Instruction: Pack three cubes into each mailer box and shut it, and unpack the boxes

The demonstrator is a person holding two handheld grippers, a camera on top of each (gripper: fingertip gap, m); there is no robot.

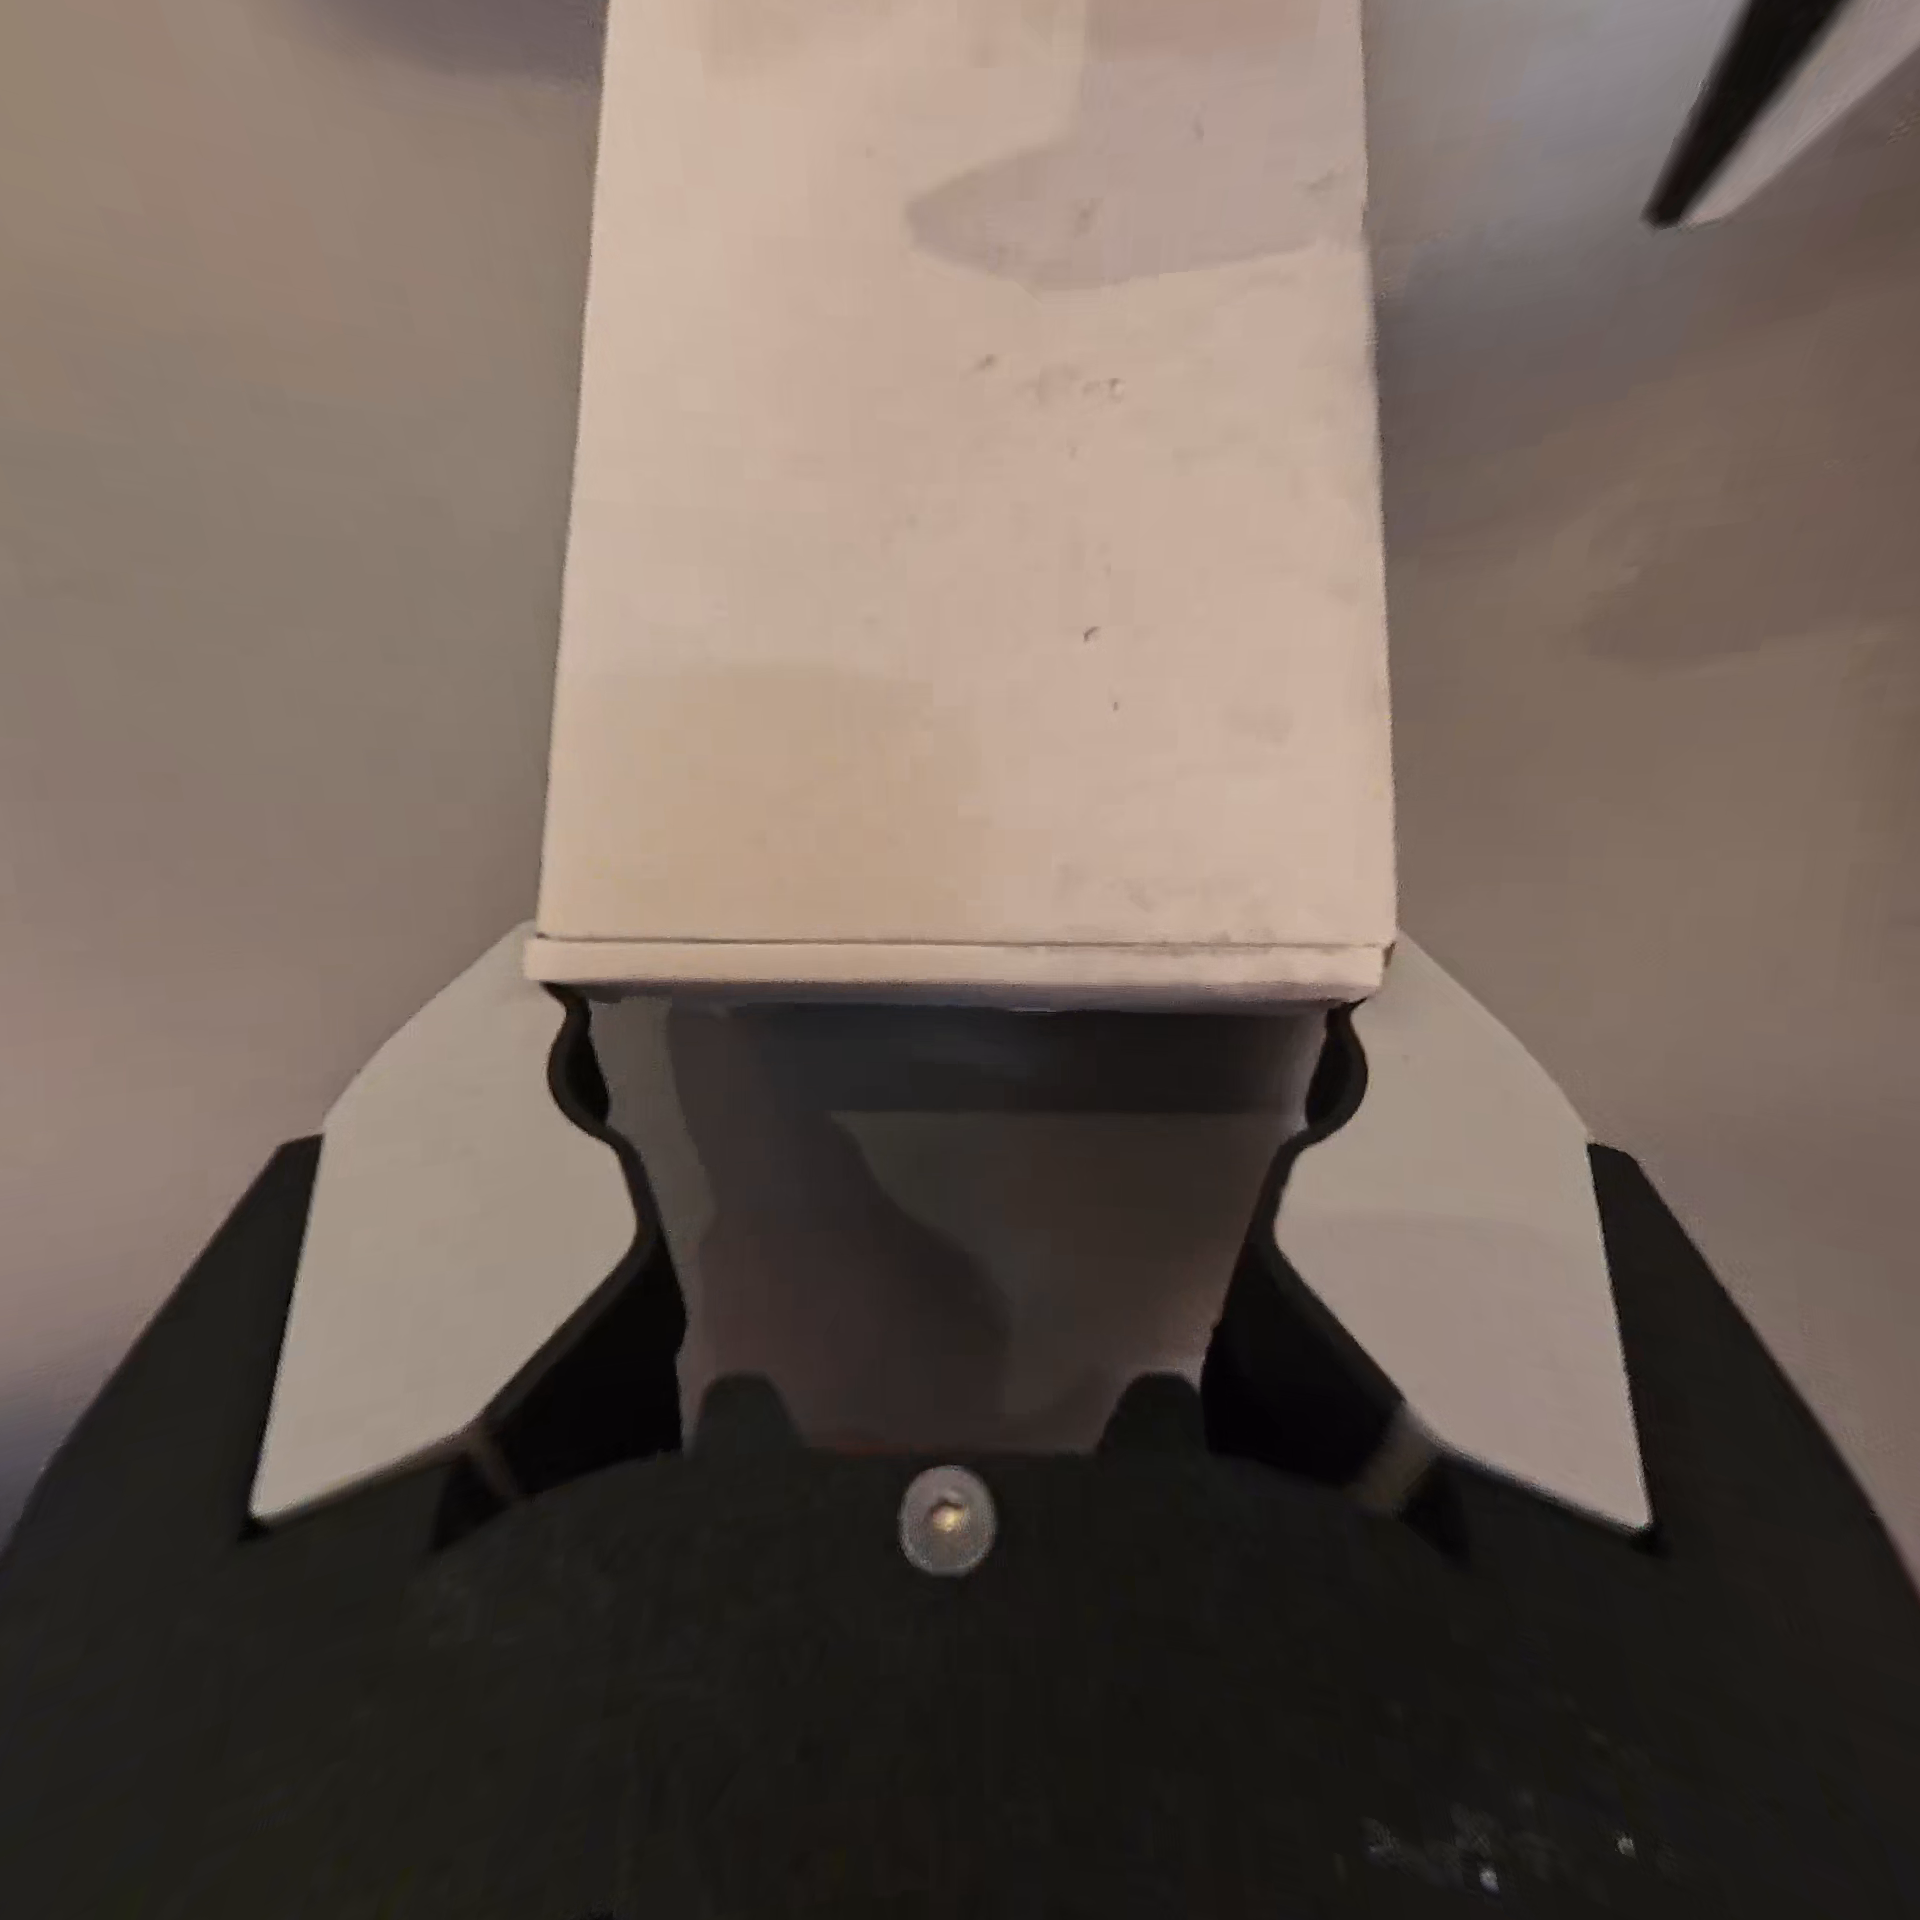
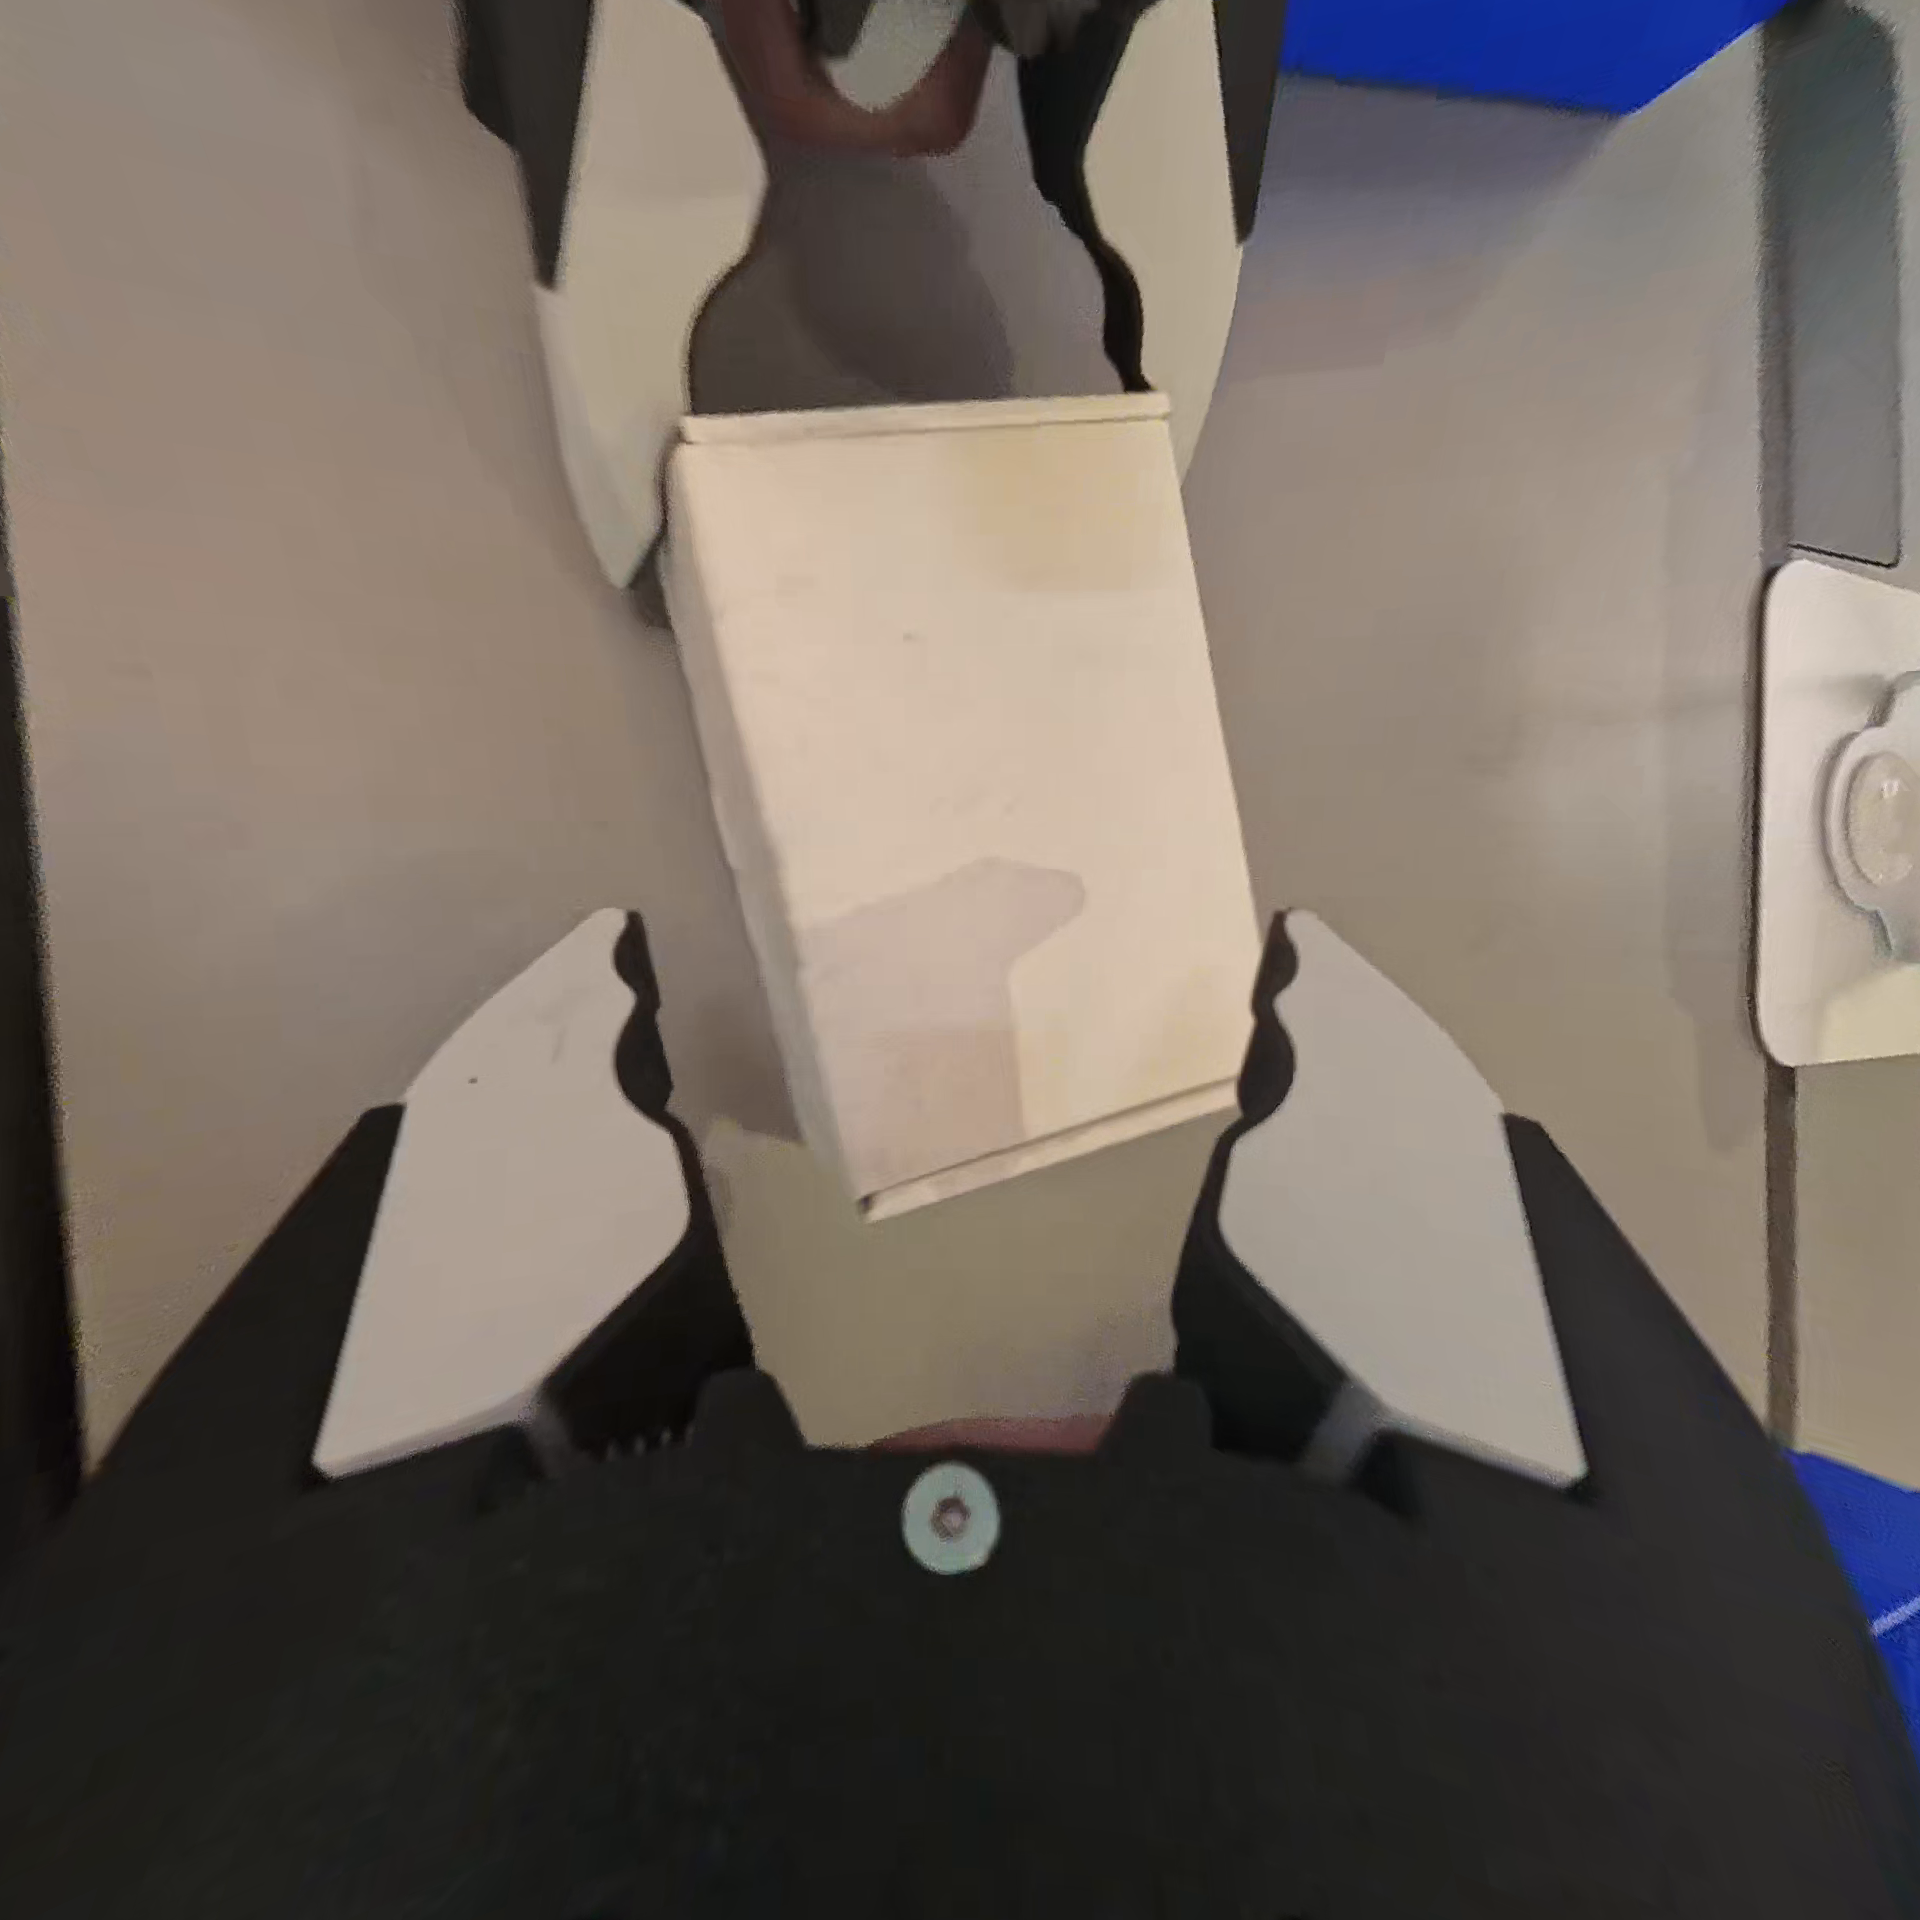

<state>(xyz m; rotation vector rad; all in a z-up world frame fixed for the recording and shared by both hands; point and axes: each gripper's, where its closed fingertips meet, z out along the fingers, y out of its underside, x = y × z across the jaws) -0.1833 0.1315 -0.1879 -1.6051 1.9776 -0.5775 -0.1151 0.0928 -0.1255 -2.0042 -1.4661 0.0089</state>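
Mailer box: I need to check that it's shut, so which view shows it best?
The right wrist view: the whole white mailer box shows, closed, lying between the right gripper and the left gripper. The left wrist view crops its far end, showing only its top and near edge.

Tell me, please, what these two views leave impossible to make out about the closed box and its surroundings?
- Contents of the mailer box: hidden in both views by its shut lid.
- Left gripper grip: left wrist view, box end covers the fingertips.
- Blue object: right wrist view, cut by the top edge, blurred.
- White plastic piece: cut by the right edge.
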